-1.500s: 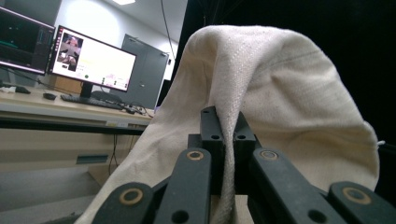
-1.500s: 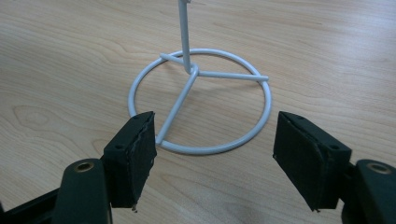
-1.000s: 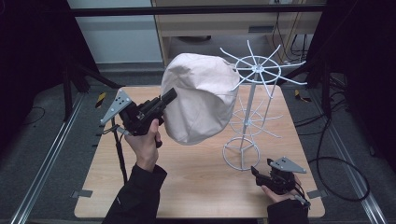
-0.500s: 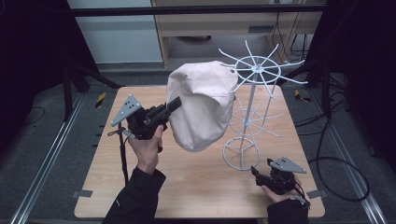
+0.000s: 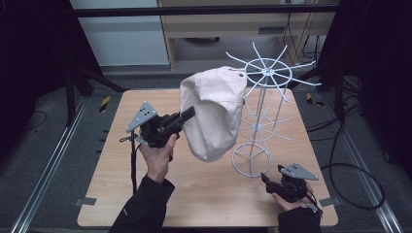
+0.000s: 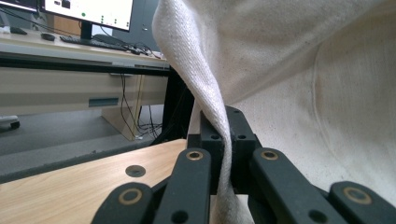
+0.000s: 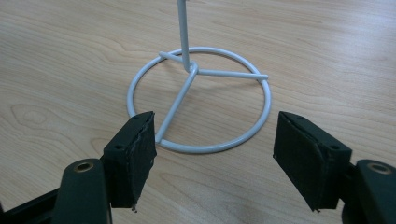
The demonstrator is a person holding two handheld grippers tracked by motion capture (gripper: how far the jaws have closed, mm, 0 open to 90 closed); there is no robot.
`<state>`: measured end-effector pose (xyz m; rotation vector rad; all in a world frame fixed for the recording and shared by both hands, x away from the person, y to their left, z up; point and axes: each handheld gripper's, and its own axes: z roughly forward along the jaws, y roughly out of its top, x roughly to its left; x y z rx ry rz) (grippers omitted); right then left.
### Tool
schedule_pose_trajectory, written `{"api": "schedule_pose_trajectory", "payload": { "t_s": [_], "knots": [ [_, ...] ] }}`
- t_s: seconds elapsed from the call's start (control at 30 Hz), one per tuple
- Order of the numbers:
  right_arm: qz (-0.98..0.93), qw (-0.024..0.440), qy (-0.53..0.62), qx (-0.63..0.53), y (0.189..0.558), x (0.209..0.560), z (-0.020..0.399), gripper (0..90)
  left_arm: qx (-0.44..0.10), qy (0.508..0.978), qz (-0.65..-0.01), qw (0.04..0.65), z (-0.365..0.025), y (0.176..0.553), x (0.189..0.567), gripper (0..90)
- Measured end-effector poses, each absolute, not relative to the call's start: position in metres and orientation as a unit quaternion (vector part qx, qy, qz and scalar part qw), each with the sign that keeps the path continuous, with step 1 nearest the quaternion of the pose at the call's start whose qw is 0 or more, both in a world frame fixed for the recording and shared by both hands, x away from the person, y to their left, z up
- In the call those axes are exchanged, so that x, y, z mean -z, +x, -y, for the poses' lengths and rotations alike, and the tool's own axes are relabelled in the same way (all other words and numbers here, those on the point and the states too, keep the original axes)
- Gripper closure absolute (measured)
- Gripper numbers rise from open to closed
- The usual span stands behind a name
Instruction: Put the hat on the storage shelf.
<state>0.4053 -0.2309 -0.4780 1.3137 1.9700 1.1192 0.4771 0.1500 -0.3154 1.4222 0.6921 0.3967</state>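
- The work in hand looked like hanging the cream bucket hat [image 5: 214,114] on the white wire rack [image 5: 260,119]; judged from the frames, it was partly done
- The hat's crown leaned against the rack's top spoked ring, while most of its cloth hung in the air to the left of the pole, so I judged it not yet settled on a spoke
- What seemed left: seating the hat on the rack, then letting go of the brim
- The left gripper [image 5: 187,115] was clenched on the hat's brim; the left gripper view showed a fold of that brim [image 6: 219,135] pinched between the two black jaws
- The right gripper [image 5: 266,178] lay low on the wooden table [image 5: 121,194], jaws spread and grasping nothing, just short of the rack's round base ring [image 7: 201,100]
- The hat hung well apart from the right gripper, up and to its left
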Motion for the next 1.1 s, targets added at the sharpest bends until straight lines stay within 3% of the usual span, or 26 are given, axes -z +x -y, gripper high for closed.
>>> {"api": "schedule_pose_trajectory", "payload": {
  "t_s": [1.1],
  "knots": [
    [-0.726,0.261,0.483,-0.413,0.406,0.478,0.231,29.2,-0.159,0.670,-0.306,0.657,-0.125,0.481,0.342,82.1]
  ]
}}
